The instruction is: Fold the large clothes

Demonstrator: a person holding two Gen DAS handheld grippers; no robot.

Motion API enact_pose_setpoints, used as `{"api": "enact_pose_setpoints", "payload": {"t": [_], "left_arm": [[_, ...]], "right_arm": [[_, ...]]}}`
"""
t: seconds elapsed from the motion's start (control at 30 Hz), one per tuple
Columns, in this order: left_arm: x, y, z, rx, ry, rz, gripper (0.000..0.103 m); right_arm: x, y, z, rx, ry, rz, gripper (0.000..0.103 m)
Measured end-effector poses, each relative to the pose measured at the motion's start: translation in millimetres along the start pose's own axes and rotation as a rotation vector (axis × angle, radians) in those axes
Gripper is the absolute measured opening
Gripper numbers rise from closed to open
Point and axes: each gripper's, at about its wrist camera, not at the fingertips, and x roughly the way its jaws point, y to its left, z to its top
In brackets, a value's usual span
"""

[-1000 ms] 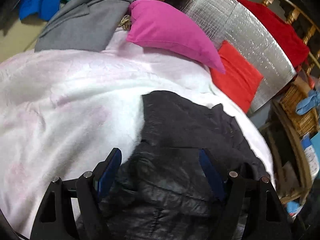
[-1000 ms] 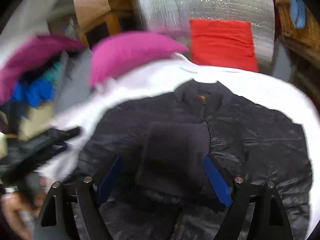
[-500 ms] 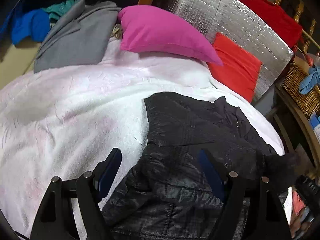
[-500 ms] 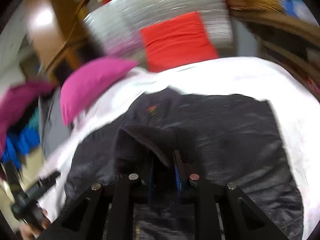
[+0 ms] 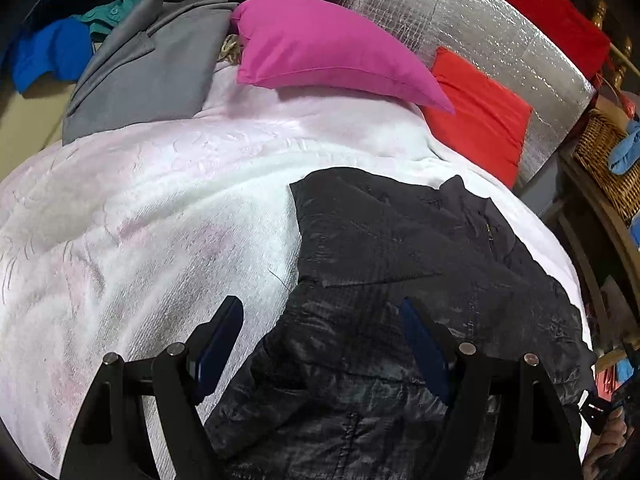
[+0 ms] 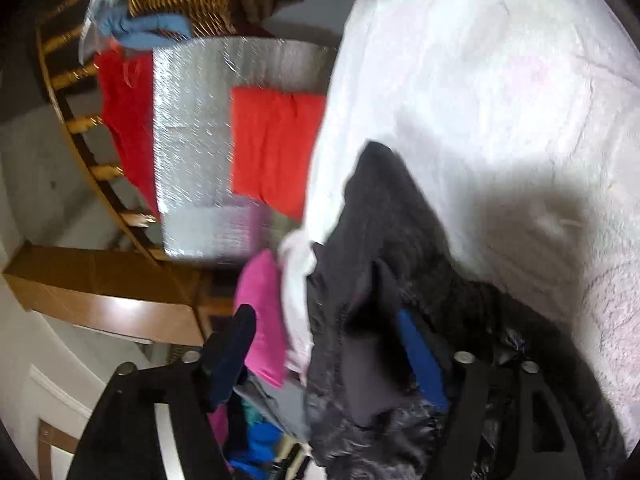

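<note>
A black quilted jacket (image 5: 400, 280) lies on a white fleece blanket (image 5: 140, 220) on the bed, one sleeve folded across its front. My left gripper (image 5: 320, 344) is open and empty, hovering above the jacket's lower left part. In the right wrist view the picture is rolled sideways and blurred. My right gripper (image 6: 324, 344) has its jaws wide apart, and dark jacket fabric (image 6: 380, 280) drapes between the fingers. The right gripper's edge shows at the lower right of the left wrist view (image 5: 600, 412).
A magenta pillow (image 5: 328, 52), a red cushion (image 5: 480, 112) and a silver foil panel (image 5: 500, 40) stand at the bed head. A grey garment (image 5: 152, 72) and blue clothes (image 5: 48, 56) lie at the back left. A wicker basket (image 5: 608, 168) stands at the right.
My right gripper was shut on the jacket sleeve half a second ago; now its jaws are apart and it has rolled sideways. The left gripper has drawn back slightly.
</note>
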Motion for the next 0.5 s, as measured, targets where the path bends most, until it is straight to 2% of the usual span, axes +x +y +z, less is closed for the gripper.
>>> {"api": "enact_pose_setpoints", "payload": {"t": [0.07, 0.13, 0.17, 0.2, 0.23, 0.27, 0.3, 0.4, 0.5], "left_arm": [[1.9, -0.4, -0.5, 0.004, 0.007, -0.01, 0.079], [4.5, -2.7, -2.1, 0.02, 0.014, -0.003, 0.064], [6.4, -4.5, -3.2, 0.034, 0.018, 0.003, 0.06], [8.5, -6.1, -4.0, 0.047, 0.024, 0.007, 0.054], [9.9, -6.9, -4.7, 0.053, 0.028, 0.009, 0.053], [10.9, -7.1, -5.4, 0.057, 0.029, 0.014, 0.053], [11.4, -6.9, -5.5, 0.057, 0.027, 0.019, 0.052], [6.2, -5.7, -3.3, 0.049, -0.005, 0.002, 0.041], [5.4, -9.6, -2.5, 0.082, -0.016, 0.014, 0.04]], "right_arm": [[8.4, 5.5, -3.1, -0.033, 0.036, -0.015, 0.078], [23.2, 16.2, -12.3, -0.116, 0.078, -0.098, 0.078], [30.9, 18.9, -11.5, -0.151, 0.08, -0.137, 0.077], [36.0, 24.3, -15.9, -0.199, 0.079, -0.189, 0.068], [42.4, 32.1, -21.4, -0.266, 0.077, -0.254, 0.043], [47.0, 36.6, -25.5, -0.308, 0.087, -0.289, 0.03], [52.1, 41.2, -29.3, -0.348, 0.102, -0.317, 0.023], [48.5, 65.3, -39.8, -0.477, 0.029, -0.332, 0.012], [33.2, 90.1, -45.1, -0.597, -0.076, -0.32, 0.011]]}}
